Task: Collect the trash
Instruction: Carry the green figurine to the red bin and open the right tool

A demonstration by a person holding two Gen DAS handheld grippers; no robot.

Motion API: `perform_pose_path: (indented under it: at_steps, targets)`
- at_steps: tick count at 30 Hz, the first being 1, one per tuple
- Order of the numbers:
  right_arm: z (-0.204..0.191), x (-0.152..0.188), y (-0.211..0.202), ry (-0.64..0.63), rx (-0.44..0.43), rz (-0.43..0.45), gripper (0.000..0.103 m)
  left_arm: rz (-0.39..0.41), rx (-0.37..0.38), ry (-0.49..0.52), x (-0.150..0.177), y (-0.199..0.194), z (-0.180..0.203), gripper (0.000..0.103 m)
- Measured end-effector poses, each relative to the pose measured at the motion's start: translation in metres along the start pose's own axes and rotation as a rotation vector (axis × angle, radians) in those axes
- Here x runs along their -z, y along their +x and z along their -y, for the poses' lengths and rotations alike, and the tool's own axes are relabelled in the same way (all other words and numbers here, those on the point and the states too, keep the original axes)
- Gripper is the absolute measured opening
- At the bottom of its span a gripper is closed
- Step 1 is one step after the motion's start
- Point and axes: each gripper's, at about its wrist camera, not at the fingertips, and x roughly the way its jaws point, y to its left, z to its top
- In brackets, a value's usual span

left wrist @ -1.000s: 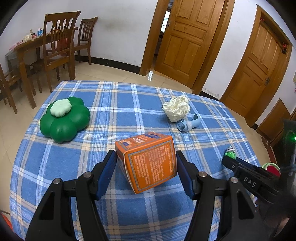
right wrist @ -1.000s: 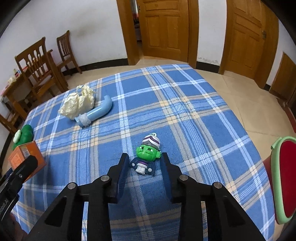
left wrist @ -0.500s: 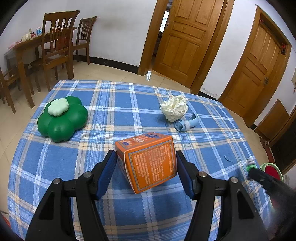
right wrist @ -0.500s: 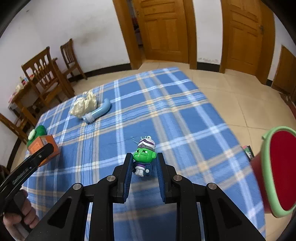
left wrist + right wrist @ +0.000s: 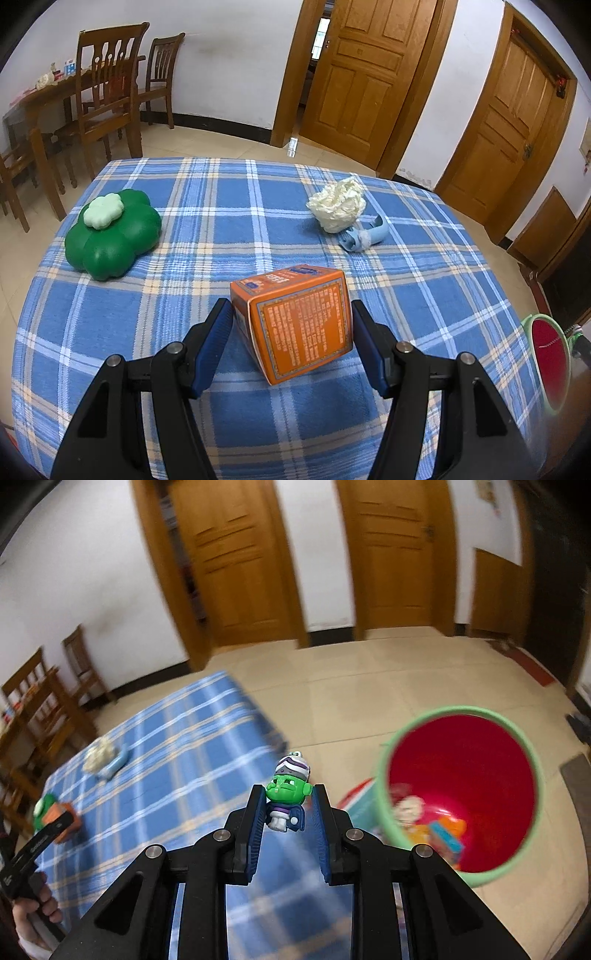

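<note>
The right claw (image 5: 289, 808) has lifted the green toy (image 5: 287, 799) off the table (image 5: 177, 753) and swung it out past the table's edge; a second ago the toy lay on the cloth between jaws that stood a little wider, and now the pads press on its sides and it hangs clear of any surface, head up beyond the tips; the view is blurred with the swing. The red bin (image 5: 461, 794) with the green rim, which sat at the far right margin before, now lies ahead and to the right of the claw, below it on the floor, mouth open toward it; some bright scraps already lie at its bottom. The toy is not yet over the mouth, so I judge the carry part done, with a further shift to the right needed before release.

The left claw (image 5: 291, 332) has not shifted; its jaws straddle the orange box (image 5: 295, 321), which sits on the table between them as it did before; the right pad looks close against the box and the left stands just beside it, and I cannot tell whether they press. Beyond it, ahead and to the right, the paper wad (image 5: 337, 208) and blue tube (image 5: 364, 236) lie touching each other, uncollected; ahead and to the left sits the green clover (image 5: 112, 234). That leaves the box, wad and tube as likely trash to fetch.
</note>
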Motion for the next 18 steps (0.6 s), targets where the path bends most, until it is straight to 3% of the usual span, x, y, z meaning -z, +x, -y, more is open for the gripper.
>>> perform_pose_path:
  at_steps: [9, 18]
  targets:
    - [0.082, 0.008, 0.014, 0.167, 0.130, -0.049, 0.025, -0.020, 0.031, 0.046, 0.003, -0.002, 0.024, 0.065]
    - [0.120, 0.010, 0.015, 0.255, 0.129, -0.057, 0.027, -0.033, 0.095, 0.087, 0.003, -0.015, 0.061, 0.065]
